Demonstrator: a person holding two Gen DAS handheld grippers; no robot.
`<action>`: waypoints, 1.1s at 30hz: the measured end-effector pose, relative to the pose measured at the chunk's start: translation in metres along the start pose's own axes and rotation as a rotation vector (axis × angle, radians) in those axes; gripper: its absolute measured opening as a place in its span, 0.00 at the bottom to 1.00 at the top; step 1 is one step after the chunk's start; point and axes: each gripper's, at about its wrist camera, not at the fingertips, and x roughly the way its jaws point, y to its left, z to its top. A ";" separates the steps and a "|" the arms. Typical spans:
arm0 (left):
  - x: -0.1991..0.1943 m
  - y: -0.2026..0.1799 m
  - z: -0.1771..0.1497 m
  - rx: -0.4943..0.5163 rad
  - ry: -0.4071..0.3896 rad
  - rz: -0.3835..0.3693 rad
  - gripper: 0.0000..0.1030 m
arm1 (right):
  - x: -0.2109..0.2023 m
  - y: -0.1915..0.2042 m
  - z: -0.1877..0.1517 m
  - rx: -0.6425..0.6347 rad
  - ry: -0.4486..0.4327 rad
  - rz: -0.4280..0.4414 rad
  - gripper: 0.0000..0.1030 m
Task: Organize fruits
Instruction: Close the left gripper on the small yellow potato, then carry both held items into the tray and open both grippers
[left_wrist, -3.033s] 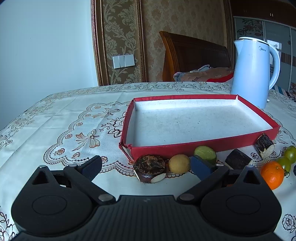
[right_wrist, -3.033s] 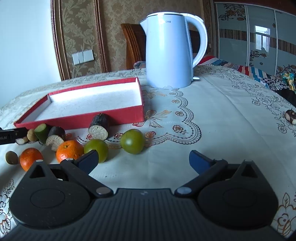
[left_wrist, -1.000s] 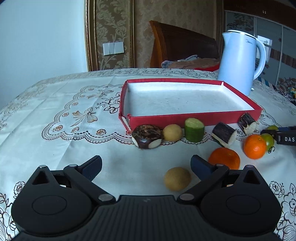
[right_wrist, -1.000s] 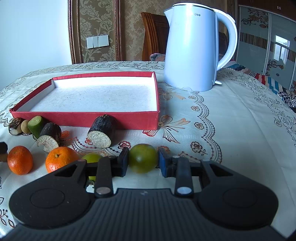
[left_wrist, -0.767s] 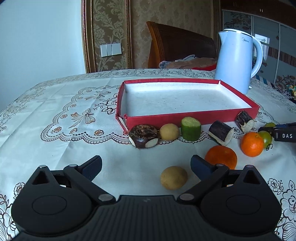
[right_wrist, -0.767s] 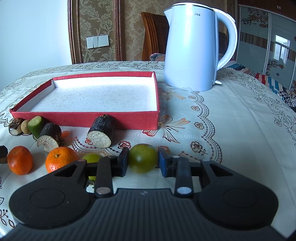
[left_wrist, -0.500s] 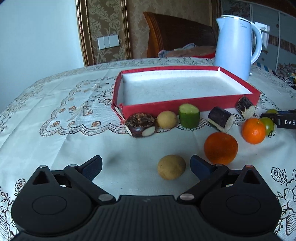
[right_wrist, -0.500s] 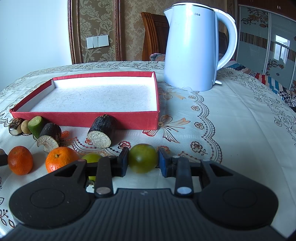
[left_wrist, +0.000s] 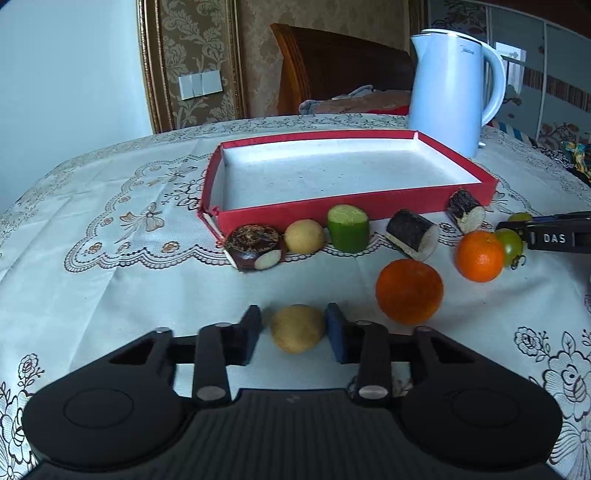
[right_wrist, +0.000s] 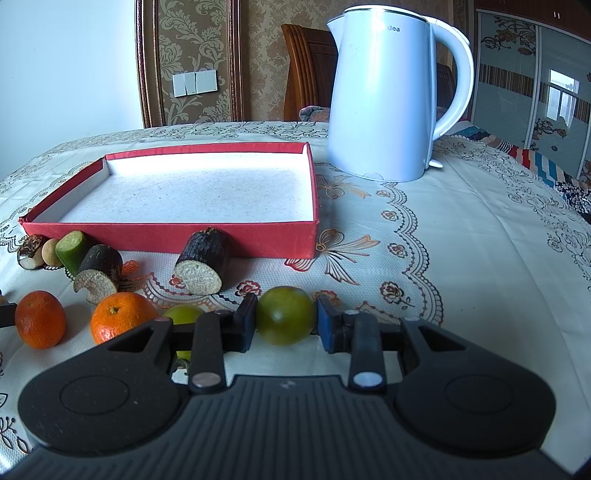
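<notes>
While the left gripper (left_wrist: 291, 330) pinches the small round tan fruit (left_wrist: 297, 328) and the right gripper (right_wrist: 285, 320) the round green fruit (right_wrist: 286, 319), lift both slowly.

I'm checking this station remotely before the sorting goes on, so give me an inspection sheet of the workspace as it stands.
Surface: table under a cream embroidered tablecloth, dry.
Job's things: red tray with nothing in it; two oranges, yellowish fruits, green fruits, a cucumber chunk and dark cut pieces lie on the cloth in front of the tray.
Clutter: white kettle stands beside the tray.
Grippers: left gripper has just closed around the yellowish fruit; right gripper is shut on a green fruit. Both fruits rest on the cloth.
Cables: nothing seen.
Surroundings: wooden chair, wall switches, patterned wallpaper.
</notes>
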 end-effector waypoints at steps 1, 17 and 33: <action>0.000 -0.002 0.000 -0.006 0.000 0.006 0.29 | 0.000 0.000 0.000 0.000 0.000 0.000 0.30; 0.003 -0.002 0.012 -0.054 0.000 0.001 0.29 | -0.004 -0.002 0.000 0.018 -0.019 -0.021 0.30; 0.010 -0.007 0.051 -0.063 -0.042 -0.016 0.29 | -0.010 0.022 0.027 -0.059 -0.095 -0.037 0.30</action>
